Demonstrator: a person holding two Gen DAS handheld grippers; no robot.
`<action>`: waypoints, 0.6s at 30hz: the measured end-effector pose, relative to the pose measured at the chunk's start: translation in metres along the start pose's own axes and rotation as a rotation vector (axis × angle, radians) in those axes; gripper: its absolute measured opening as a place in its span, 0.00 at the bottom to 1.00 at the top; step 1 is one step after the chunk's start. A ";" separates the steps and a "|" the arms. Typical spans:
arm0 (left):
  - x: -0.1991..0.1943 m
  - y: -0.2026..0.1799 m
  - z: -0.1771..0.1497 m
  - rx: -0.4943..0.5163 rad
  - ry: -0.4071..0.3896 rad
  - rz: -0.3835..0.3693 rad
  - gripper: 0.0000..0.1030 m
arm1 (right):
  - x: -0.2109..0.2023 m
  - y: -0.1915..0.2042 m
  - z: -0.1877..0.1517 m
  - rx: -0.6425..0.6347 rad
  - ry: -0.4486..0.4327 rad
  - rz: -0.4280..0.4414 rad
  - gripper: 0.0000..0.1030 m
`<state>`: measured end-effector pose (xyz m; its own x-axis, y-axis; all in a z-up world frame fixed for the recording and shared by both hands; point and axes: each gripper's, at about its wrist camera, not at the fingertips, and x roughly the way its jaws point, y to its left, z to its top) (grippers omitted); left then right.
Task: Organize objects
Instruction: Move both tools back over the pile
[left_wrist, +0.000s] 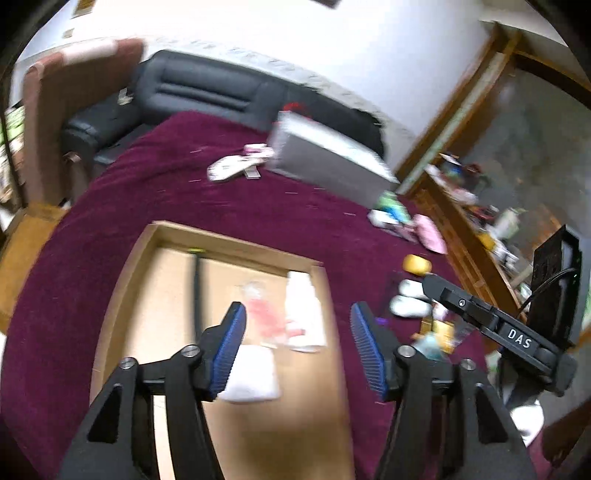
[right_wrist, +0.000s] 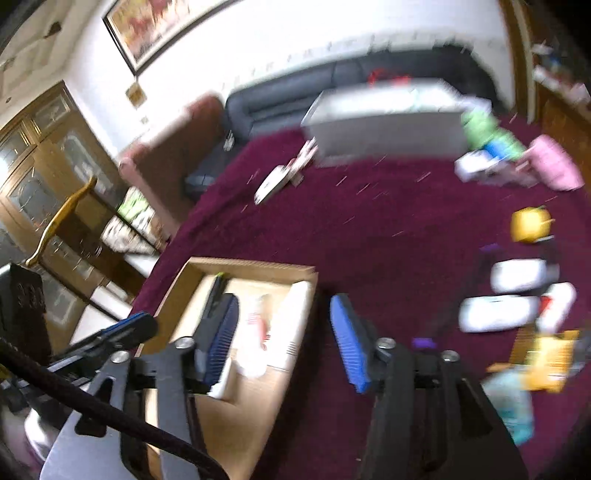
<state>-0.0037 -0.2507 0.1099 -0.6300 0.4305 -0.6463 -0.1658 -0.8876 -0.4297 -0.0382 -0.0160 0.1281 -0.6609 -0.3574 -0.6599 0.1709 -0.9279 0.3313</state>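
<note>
A shallow cardboard box (left_wrist: 225, 240) lies on a maroon cloth (left_wrist: 258, 199); it also shows in the right wrist view (right_wrist: 255, 267). Inside lie a black pen-like stick (left_wrist: 197, 284), a pink-and-white packet (left_wrist: 264, 314) and white packets (left_wrist: 303, 310). My left gripper (left_wrist: 297, 325) is open and empty above the box. My right gripper (right_wrist: 282, 325) is open and empty over the box's right edge; its finger also shows in the left wrist view (left_wrist: 480, 314). Loose items lie to the right: a yellow object (right_wrist: 530, 223), white containers (right_wrist: 517, 275) and a yellow packet (right_wrist: 546, 360).
A grey box (left_wrist: 328, 158) stands at the cloth's far side, with a white flat item (left_wrist: 231, 168) beside it. Green, blue and pink items (right_wrist: 517, 155) lie at the far right. A black sofa (left_wrist: 192, 88) and a wooden cabinet (right_wrist: 40, 155) stand around.
</note>
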 end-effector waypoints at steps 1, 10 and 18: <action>0.000 -0.015 -0.004 0.028 0.002 -0.023 0.53 | -0.016 -0.010 -0.003 -0.002 -0.037 -0.023 0.60; 0.075 -0.142 -0.057 0.255 0.161 -0.135 0.53 | -0.105 -0.153 -0.068 0.202 -0.174 -0.241 0.78; 0.135 -0.190 -0.085 0.216 0.226 -0.044 0.53 | -0.107 -0.233 -0.117 0.365 -0.199 -0.268 0.77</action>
<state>0.0072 -0.0099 0.0513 -0.4383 0.4734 -0.7640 -0.3615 -0.8711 -0.3324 0.0784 0.2259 0.0427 -0.7796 -0.0508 -0.6242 -0.2680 -0.8738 0.4058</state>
